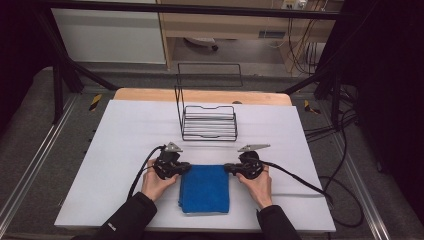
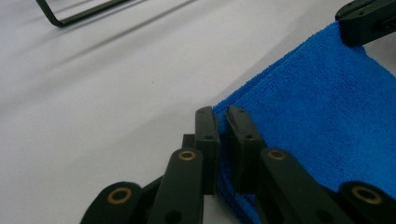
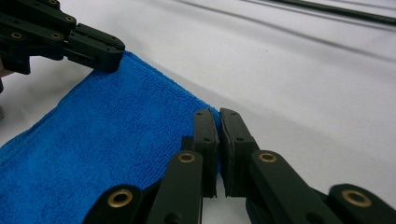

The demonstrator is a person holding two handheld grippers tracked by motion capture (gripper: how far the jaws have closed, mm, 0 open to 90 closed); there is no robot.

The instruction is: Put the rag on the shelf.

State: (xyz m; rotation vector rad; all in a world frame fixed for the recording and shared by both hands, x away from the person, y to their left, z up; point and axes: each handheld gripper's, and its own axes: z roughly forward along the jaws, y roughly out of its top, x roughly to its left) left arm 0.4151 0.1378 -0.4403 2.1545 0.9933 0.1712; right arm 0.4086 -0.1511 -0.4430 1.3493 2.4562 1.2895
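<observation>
A folded blue towel (image 1: 205,189) lies on the white table near the front edge. My left gripper (image 1: 186,167) is shut on the towel's far left corner. In the left gripper view the blue towel (image 2: 322,121) has its corner pinched between the jaws of the left gripper (image 2: 223,114). My right gripper (image 1: 228,167) is shut on the far right corner. In the right gripper view the blue towel (image 3: 102,144) runs off to the left, its corner held by the right gripper (image 3: 217,116), and the left gripper (image 3: 100,49) shows at the opposite corner.
A black wire rack (image 1: 207,120) stands on the white table (image 1: 125,135) just behind the towel, its tall back frame upright on its left. Cables (image 1: 300,180) trail from both grippers across the table. A wooden board edge (image 1: 150,95) lies at the far side.
</observation>
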